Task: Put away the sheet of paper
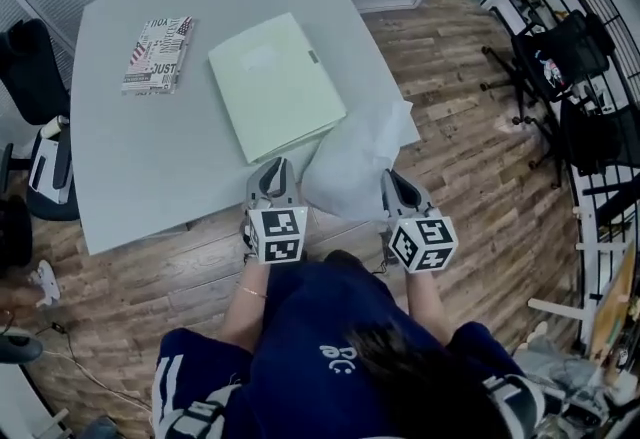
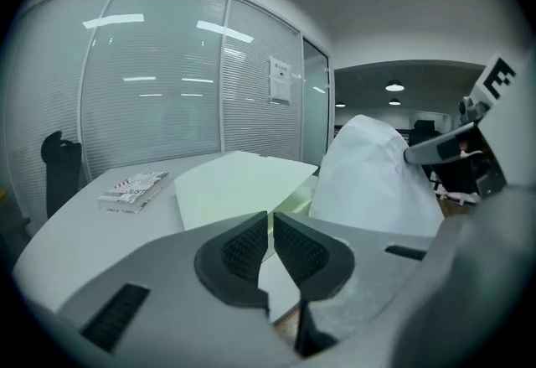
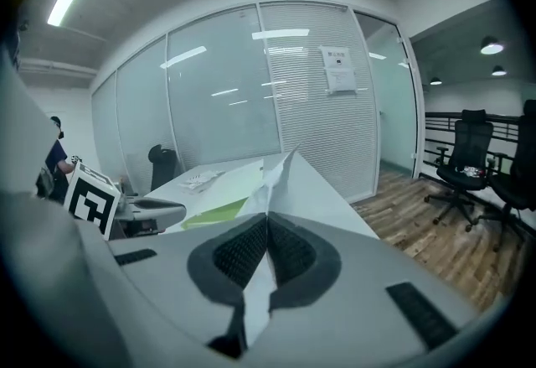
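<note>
A thin white sheet of paper [image 1: 350, 162] arches in a soft, crumpled dome over the near right corner of the smooth pale grey rounded table [image 1: 150, 157], at about 4 o'clock from the flat pale green rectangular folder [image 1: 275, 97], whose corner it overlaps. The right gripper [image 3: 268, 224] has its ribbed dark pads pressed together on the sheet: the paper runs down through the pinch and fans upward beyond the tips in sharp creases. The left gripper [image 2: 271, 220] has its jaws together too, with only a hairline slit between the pads, through which the green folder shows. The sheet swells up just beside its right jaw, at 2 o'clock in the left gripper view; whether an edge is caught there I cannot tell. A small rectangular book with a printed black, white and red cover [image 1: 158, 54] lies flat at 10 o'clock from the folder, well apart from it. Rough brown wood-plank flooring [image 1: 480, 157] surrounds the table
</note>
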Demonstrator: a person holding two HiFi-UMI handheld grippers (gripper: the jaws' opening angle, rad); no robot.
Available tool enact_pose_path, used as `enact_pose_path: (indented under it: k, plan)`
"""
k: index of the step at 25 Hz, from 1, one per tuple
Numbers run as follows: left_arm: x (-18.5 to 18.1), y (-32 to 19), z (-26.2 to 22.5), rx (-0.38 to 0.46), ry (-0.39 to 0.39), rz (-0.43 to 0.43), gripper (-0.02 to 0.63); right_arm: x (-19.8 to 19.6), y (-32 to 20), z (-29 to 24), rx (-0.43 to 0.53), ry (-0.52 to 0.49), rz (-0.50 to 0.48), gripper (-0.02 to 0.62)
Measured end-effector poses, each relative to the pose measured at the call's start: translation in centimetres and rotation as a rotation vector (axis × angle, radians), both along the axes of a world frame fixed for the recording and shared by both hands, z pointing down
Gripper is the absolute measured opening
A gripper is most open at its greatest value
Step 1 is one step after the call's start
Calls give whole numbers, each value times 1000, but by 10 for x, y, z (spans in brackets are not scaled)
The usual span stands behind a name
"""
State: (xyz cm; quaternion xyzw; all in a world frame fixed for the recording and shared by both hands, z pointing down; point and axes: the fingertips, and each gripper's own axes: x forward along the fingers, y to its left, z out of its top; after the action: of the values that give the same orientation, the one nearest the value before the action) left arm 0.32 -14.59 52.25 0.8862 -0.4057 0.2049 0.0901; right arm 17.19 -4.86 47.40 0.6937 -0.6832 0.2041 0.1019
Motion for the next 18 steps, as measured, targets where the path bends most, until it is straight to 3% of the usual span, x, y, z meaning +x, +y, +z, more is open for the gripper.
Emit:
enact_pose_path:
  k: [2,9,13,18]
  plan:
    - [6,-6,-2,12,-23,38,12,6,-3,-6,12,6,31,9]
    - [24,-15,-7,31,-113,162,121,17,-10,-22,35,25,84,9]
    - [39,-23,-1,-2,-156,190,154,25,-18,-31,58,30,88,9]
    - [57,-32,4,44,-303,230,163,39,-29,-40,77,22,91,9]
